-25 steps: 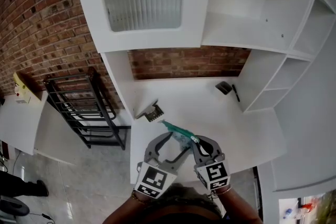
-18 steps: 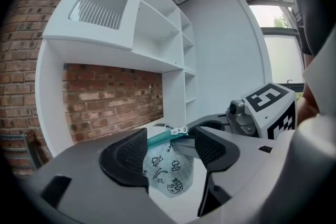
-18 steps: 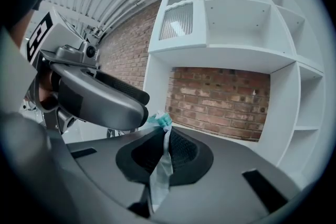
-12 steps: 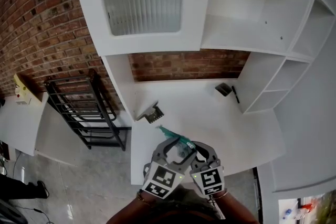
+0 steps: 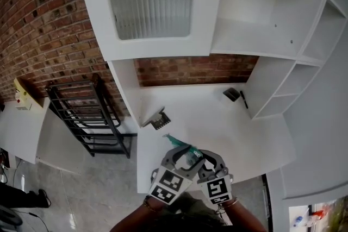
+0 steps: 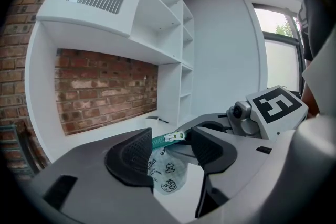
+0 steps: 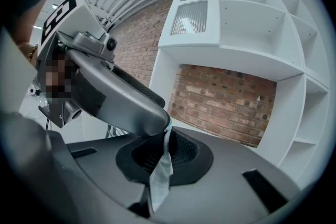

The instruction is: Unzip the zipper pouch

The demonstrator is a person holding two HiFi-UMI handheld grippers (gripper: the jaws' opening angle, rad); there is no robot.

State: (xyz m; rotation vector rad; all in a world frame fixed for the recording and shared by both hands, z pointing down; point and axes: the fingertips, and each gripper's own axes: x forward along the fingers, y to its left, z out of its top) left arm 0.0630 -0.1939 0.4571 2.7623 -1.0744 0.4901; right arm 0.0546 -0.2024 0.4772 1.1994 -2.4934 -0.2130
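While both grippers are raised over the near edge of the white desk [image 5: 228, 117], the head view shows the left gripper [image 5: 180, 152] and right gripper [image 5: 200, 157] close together, tips converging on the zipper pouch [image 5: 176, 142], which is held off the desk surface. Its teal zip edge juts up and left from between the tips. Farther back on the desk lie a small dark comb-like item [image 5: 159, 118] and a black object [image 5: 232, 94] near the shelving unit [image 5: 272, 13]. A brick wall [image 5: 38, 19] and a black metal rack [image 5: 81, 111] are to the left. Left gripper view: the two jaws stand apart with a clear gap. The pouch [image 6: 167, 170], translucent with small dark prints, hangs in that gap, and its teal zip runs from the left-hand pad [image 6: 131, 157] to the metal zip pull [image 6: 175, 137]. Whether that pad presses the fabric cannot be judged. The right gripper's marker cube [image 6: 274, 106] sits just beyond, with its finger reaching toward the pull. Right gripper view: jaws are closed, dark pads together, pinching the pouch fabric [image 7: 160, 181], which trails out of the pinch toward the camera. A finger of the left gripper [image 7: 121, 97] crosses above, its tip touching the pouch at the teal edge.
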